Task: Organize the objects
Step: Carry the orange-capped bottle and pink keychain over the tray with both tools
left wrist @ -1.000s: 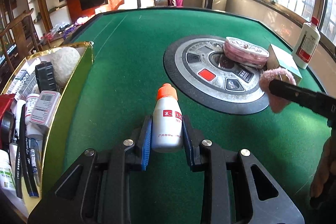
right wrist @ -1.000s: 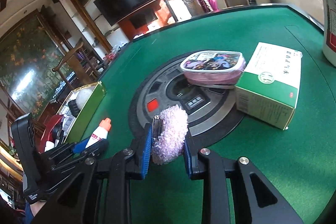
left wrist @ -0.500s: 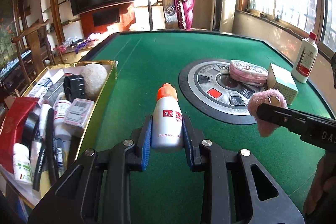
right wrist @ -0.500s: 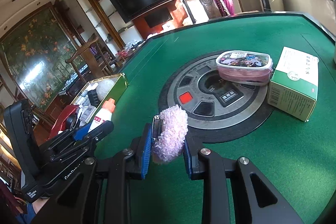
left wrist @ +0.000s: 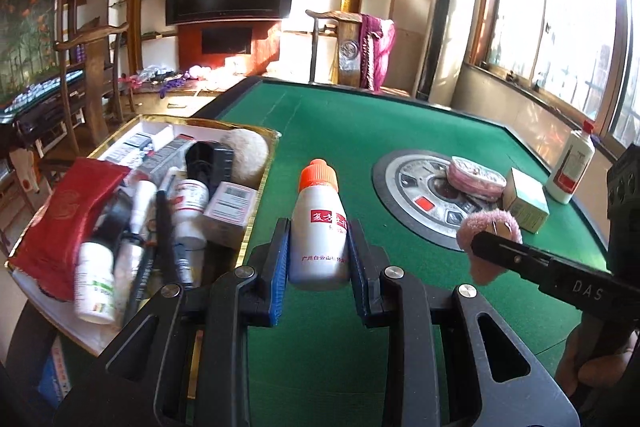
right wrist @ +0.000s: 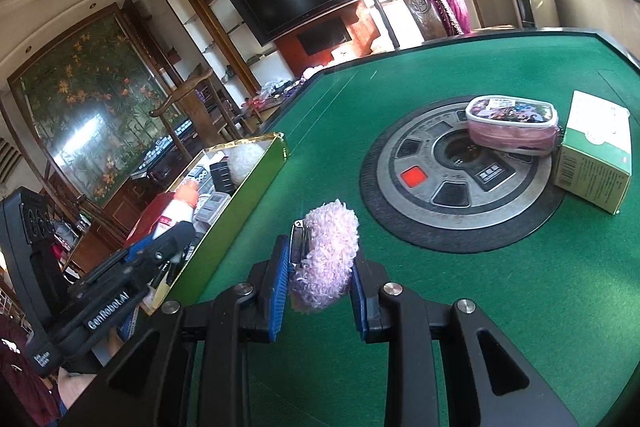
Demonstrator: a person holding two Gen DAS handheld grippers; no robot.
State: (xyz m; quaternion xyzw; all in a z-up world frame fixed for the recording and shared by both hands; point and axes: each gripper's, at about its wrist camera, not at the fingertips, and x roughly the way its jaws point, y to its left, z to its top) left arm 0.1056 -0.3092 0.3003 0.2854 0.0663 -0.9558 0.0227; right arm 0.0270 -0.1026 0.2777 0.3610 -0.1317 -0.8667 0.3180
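The left claw (left wrist: 318, 259) still grips the white bottle (left wrist: 319, 227), now nearer the gold-rimmed tray (left wrist: 256, 215) (more of its clutter shows than before). The right claw (right wrist: 318, 267) keeps its grip on the pink fluffy hair clip (right wrist: 326, 255) above the green surface (right wrist: 520, 287).

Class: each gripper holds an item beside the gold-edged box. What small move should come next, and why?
Probably carry the left gripper further left over the gold-edged box: its fingers clamp the orange-capped bottle, which hangs above green felt just right of the box's rim, so releasing now would miss it.
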